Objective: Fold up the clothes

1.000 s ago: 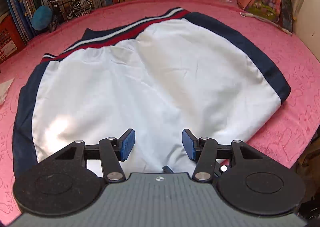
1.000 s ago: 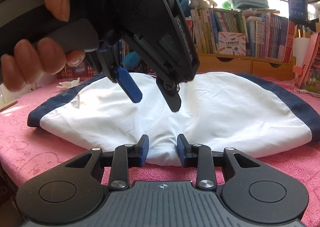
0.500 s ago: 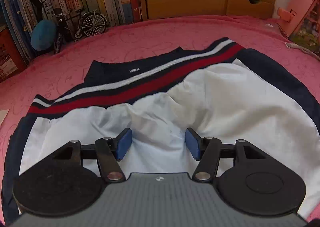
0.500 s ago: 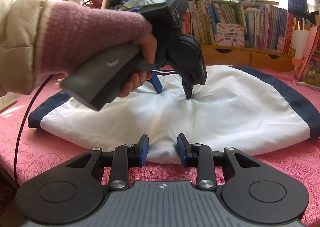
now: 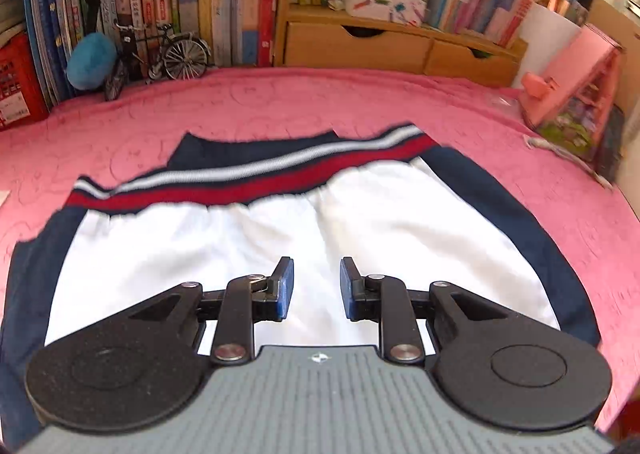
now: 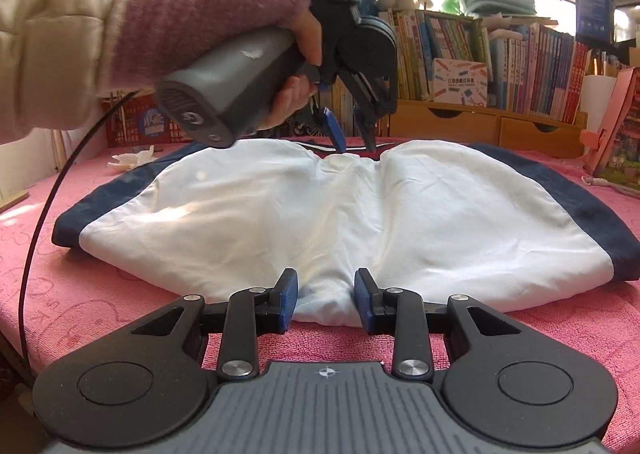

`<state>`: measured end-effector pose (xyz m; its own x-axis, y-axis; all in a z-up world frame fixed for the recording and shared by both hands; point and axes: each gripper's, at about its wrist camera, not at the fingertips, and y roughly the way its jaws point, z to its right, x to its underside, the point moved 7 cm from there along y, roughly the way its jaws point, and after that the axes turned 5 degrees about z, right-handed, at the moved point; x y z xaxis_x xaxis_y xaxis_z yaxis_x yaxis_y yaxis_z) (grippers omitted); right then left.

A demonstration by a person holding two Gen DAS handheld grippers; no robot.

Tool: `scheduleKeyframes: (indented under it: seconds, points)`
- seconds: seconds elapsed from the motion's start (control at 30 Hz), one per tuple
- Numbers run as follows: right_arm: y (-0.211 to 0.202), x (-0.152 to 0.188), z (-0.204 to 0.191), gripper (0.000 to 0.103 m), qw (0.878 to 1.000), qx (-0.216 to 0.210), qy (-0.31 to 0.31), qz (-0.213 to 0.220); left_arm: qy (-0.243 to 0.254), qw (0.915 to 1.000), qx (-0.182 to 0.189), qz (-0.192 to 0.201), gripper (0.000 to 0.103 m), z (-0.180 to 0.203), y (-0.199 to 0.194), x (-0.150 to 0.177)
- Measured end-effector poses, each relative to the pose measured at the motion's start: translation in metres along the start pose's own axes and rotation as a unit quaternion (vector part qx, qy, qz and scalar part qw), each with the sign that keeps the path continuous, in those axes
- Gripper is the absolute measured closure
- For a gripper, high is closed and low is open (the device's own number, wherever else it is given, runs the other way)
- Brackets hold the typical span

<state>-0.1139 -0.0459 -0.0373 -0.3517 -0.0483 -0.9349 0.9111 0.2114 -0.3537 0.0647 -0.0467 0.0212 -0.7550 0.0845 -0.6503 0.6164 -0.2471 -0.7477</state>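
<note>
Shorts (image 6: 340, 213): lay flat at frame centre on pink bench (image 6: 80, 294).
Left claw (image 5: 316, 288): parted, gripped nothing.
Right claw (image 6: 326, 304): parted, straddled hem.

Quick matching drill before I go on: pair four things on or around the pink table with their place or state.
1. white shorts with navy side panels
2. left gripper
3. right gripper
4. miniature black bicycle

a. open, at the crotch hem
b. standing by the books
c. open, tips above the waistband
d. spread flat on the pink cloth

Pairs: 1-d, 2-c, 3-a, 4-b
</note>
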Motion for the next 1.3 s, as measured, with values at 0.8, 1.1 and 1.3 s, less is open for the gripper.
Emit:
scheduleKeyframes:
  seconds: [0.8,1.1,1.3]
  points:
    - [-0.004,0.002,-0.002,0.070,1.000,0.004,-0.004,0.007,0.033,0.9935,-0.107,0.019,0.079,-0.025,0.085,-0.043]
    - [-0.008,0.005,-0.004,0.070,1.000,-0.007,-0.011,0.012,0.050,0.9892,-0.127,0.054,0.076,-0.023,0.093,-0.051]
    - [-0.021,0.002,0.013,0.043,0.996,-0.073,0.006,0.040,-0.003,0.9885,-0.094,0.118,0.054,-0.033,0.040,-0.047]
